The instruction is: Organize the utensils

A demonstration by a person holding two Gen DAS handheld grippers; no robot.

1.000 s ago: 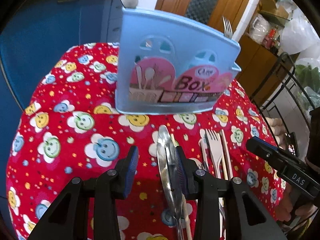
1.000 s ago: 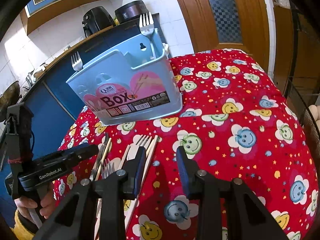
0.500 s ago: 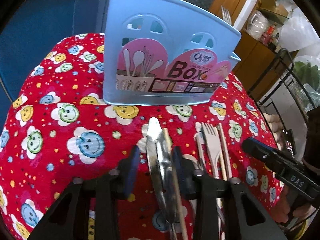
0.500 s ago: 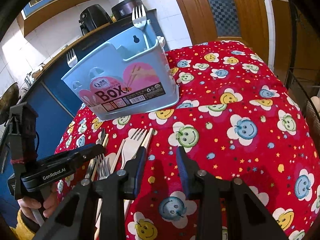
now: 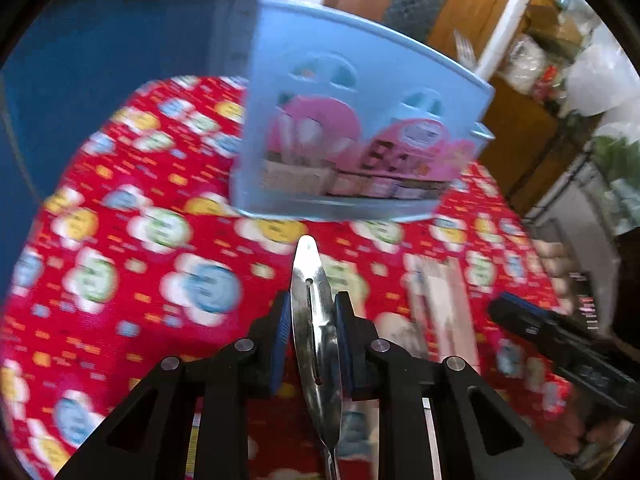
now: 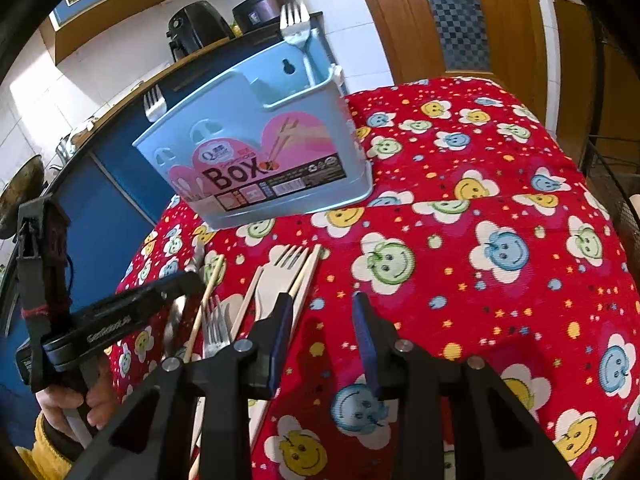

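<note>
My left gripper (image 5: pixel 310 314) is shut on a metal spoon (image 5: pixel 314 320), held edge-on and raised above the red tablecloth, in front of the light blue utensil box (image 5: pixel 360 148). The view is blurred by motion. In the right wrist view the box (image 6: pixel 260 160) stands at the back of the table with two metal forks (image 6: pixel 296 28) upright in it. My right gripper (image 6: pixel 322 320) is open and empty over the cloth. Left of it lie a wooden fork (image 6: pixel 276 276), chopsticks (image 6: pixel 306 276) and a metal fork (image 6: pixel 216 328). The left gripper's body (image 6: pixel 116 320) shows at lower left.
The table carries a red smiley-flower cloth (image 6: pixel 480 240). A blue cabinet (image 6: pixel 104 216) stands behind the table on the left, and a wooden door (image 6: pixel 460 16) at the back right. A black metal rack (image 5: pixel 568 184) stands past the table's right edge.
My left gripper has closed on the metal spoon and lifted it off the cloth, away from the chopstick that lay beside it. The right gripper has barely moved and stays open.
</note>
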